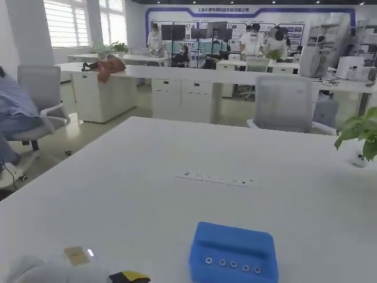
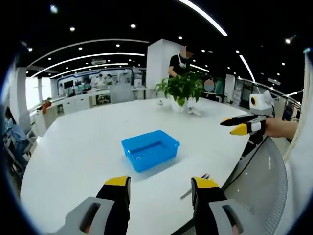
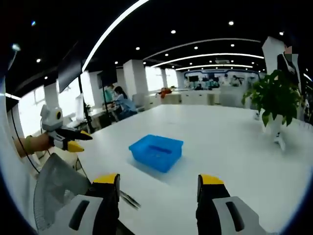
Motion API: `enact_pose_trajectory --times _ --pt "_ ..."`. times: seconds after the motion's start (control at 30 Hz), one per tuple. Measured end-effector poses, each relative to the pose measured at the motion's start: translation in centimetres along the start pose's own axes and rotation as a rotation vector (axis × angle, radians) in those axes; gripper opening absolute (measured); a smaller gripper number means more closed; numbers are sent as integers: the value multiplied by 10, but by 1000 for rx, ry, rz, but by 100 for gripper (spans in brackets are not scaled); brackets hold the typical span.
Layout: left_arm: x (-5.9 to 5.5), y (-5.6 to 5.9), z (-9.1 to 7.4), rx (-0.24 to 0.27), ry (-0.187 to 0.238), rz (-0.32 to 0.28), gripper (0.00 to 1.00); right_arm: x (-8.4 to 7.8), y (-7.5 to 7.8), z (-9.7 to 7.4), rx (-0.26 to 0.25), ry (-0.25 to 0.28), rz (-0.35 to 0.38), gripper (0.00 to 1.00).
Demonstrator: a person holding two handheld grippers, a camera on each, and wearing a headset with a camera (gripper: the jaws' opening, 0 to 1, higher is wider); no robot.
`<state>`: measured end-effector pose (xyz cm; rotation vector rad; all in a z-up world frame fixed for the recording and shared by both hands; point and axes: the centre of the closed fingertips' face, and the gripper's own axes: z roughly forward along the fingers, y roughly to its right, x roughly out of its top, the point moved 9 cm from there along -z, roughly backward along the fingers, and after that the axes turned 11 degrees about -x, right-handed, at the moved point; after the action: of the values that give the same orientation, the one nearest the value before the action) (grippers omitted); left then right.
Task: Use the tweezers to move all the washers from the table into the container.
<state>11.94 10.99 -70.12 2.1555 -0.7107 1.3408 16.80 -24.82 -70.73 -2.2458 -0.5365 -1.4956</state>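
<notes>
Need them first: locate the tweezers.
In the right gripper view the tweezers lie at the near edge of the table, nearer the camera than the blue container.

One blue container (image 1: 232, 250) sits on the table, with five washers (image 1: 233, 264) in a row inside it. There is one pair of tweezers (image 2: 194, 186) and one potted plant (image 1: 360, 132). I count two grippers, the left gripper (image 2: 159, 188) and the right gripper (image 3: 157, 188). Farther up the table, a line of specks (image 1: 218, 177) is too fine to count
</notes>
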Motion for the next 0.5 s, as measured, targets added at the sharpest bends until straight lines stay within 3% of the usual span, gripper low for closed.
enact_pose_trajectory --times 0.2,0.37,0.5 --pt "7 -2 -14 73 89 -17 63 8 1 -1 -30 66 24 69" --pt "12 -4 -19 110 164 -43 74 9 -1 3 -37 75 26 75" --pt "16 -6 -21 148 226 -39 82 9 2 5 -58 88 22 86"
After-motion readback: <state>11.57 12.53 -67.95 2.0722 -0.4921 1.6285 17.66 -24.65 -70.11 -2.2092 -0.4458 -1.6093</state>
